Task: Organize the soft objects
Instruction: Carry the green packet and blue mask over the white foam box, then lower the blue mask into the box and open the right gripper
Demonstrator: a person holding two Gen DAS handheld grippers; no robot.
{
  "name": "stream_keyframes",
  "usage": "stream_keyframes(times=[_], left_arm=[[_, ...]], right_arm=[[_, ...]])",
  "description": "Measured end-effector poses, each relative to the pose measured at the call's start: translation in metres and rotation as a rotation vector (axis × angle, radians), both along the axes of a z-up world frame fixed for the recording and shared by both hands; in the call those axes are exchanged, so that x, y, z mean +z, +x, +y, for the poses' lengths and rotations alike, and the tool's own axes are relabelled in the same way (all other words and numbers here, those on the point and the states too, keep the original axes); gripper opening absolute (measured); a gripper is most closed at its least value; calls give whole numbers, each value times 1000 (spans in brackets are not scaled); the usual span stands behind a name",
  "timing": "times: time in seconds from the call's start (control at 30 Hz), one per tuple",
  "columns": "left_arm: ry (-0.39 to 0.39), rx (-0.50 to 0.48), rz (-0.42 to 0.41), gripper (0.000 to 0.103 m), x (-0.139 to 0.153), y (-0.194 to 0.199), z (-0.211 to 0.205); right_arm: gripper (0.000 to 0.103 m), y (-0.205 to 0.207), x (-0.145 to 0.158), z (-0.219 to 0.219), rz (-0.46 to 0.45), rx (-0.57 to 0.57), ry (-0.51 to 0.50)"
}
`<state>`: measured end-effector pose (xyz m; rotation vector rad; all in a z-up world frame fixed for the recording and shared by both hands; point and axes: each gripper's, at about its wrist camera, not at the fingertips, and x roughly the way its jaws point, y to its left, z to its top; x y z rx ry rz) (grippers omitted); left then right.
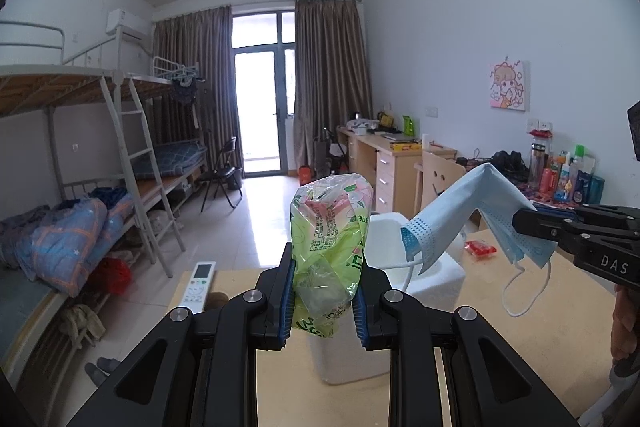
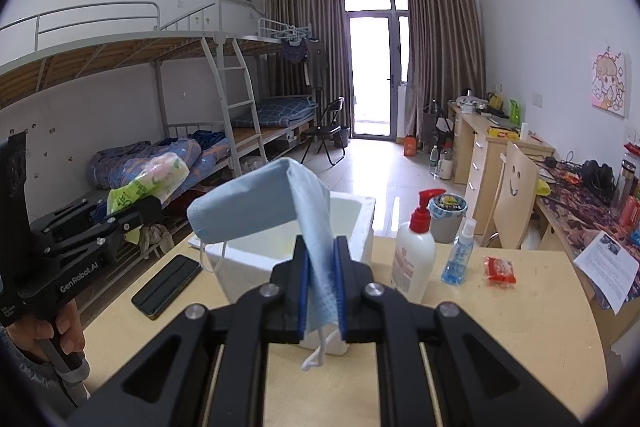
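My left gripper (image 1: pixel 323 291) is shut on a green and pink plastic tissue pack (image 1: pixel 330 239) and holds it up above the table. It also shows in the right wrist view (image 2: pixel 152 183) at the left. My right gripper (image 2: pixel 321 279) is shut on a light blue face mask (image 2: pixel 272 203) that droops over its fingers. The mask also shows in the left wrist view (image 1: pixel 472 215), held by the right gripper (image 1: pixel 524 223). A white foam box (image 2: pixel 360 223) stands open on the wooden table, just beyond both grippers. It also shows in the left wrist view (image 1: pixel 388 231).
On the table (image 2: pixel 500 327) stand a white pump bottle (image 2: pixel 414 255), a blue spray bottle (image 2: pixel 460 255) and a red packet (image 2: pixel 499 270). A black phone (image 2: pixel 167 286) lies at the left. A white remote (image 1: pixel 199 283) lies near the table's far edge. Bunk beds stand at the left, desks at the right.
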<state>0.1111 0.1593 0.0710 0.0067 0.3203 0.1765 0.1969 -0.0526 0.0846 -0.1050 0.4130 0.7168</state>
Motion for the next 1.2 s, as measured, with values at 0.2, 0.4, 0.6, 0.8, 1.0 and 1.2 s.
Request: stream_keyframes(times=[0.2,0.4,0.6,0.8,1.0,1.2], left_arm=[[-14,11,-1,26,2,14,6],[-24,23,11,25,3,29,8],[-5,19,36,25,-3,45,2],[-9,16,60,25,-5,58,5],[-15,26,89,25,-10,69,10],[-15,40,107,25,-12,77,14]], right_arm=[[15,12,0,8,1,5,-13],[15,29,1,13,9,9,-16],[15,47,-4,20,23,12,-27],[15,65,-11,29,55,21,-44],[15,82,-17,42,76,35,-67],[15,93,-25,55,99,60,-84]])
